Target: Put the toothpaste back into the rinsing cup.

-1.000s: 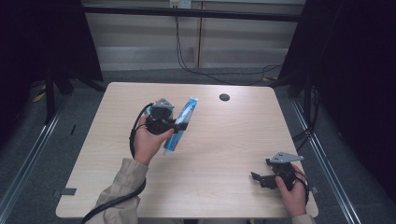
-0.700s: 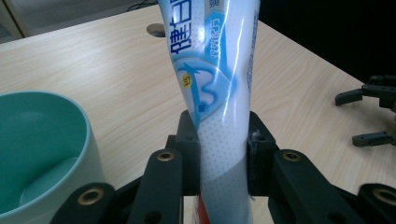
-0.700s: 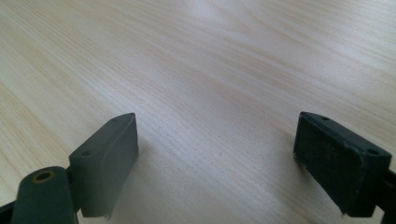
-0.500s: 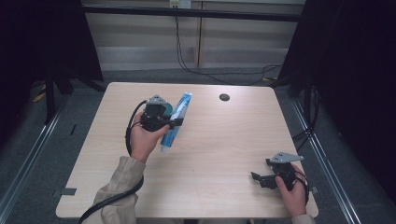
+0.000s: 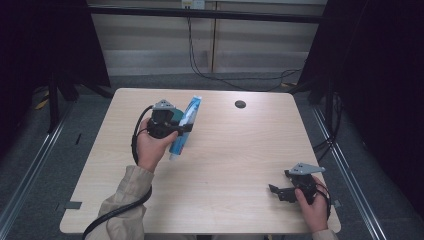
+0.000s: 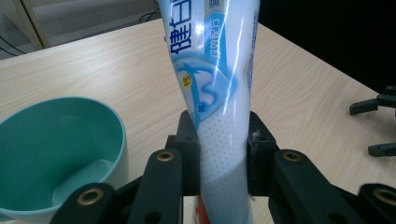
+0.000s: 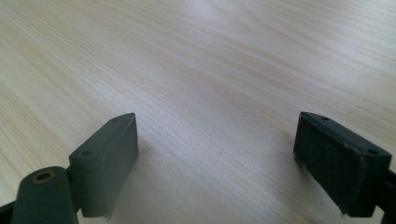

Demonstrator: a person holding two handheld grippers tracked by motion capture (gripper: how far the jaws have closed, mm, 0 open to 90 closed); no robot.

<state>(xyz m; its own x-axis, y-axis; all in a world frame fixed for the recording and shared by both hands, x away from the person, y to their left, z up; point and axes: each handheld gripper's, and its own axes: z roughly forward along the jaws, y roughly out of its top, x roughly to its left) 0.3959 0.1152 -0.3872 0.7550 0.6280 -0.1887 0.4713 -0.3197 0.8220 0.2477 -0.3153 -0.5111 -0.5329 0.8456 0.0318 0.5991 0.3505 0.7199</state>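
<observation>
So the left tool point(image 5: 184, 125) is clamped tight on a tube point(image 5: 184, 125), blue and white with printed lettering, and the tube is lifted clear of the counter point(image 5: 230, 150) over its far left part. In the left tool's view the tube point(image 6: 219, 93) is seen pinched between both pads, squeezed in a bit where the jaws press, with its wide flat end pointed up and away and the cap end hidden down below the jaws. A teal bowl point(image 6: 56, 144) is seen just beside the tube in that view, tucked under the tool, looks like it's got nothing in it. The right tool point(image 5: 286, 191) is kept way over at the near right corner, well apart from the tube, with its jaws spread wide and nothing held between them, just bare wood seen there point(image 7: 215, 140). A small dark round spot point(image 5: 240, 104) is seen near the far edge of the counter.
</observation>
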